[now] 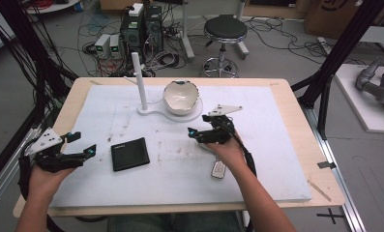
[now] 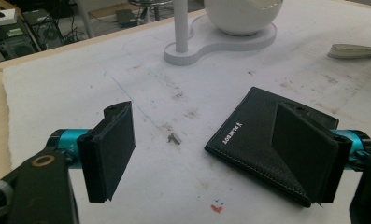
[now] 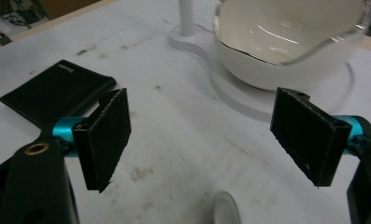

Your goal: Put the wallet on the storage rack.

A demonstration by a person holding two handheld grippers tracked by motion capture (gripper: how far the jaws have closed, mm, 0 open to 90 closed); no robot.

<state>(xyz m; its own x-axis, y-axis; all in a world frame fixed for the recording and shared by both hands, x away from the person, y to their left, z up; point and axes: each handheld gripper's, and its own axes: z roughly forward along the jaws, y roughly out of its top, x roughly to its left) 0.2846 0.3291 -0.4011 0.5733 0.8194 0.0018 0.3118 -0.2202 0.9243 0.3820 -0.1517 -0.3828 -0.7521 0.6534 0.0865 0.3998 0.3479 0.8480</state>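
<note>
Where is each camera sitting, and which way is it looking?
High view: above the person's side, looking forward and down on the table; forearms, both grippers.
Left gripper view: rides the left gripper, facing the black wallet; open jaws.
Right gripper view: rides the right gripper, facing the white bowl; open jaws.
Shared: wallet, bowl.

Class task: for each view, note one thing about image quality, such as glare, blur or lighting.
High view: soft and low in detail, even light on the mat. Left gripper view: sharp enough to read the wallet lettering. Right gripper view: dimmer, glare streaks inside the bowl, near tongs slightly blurred.
</note>
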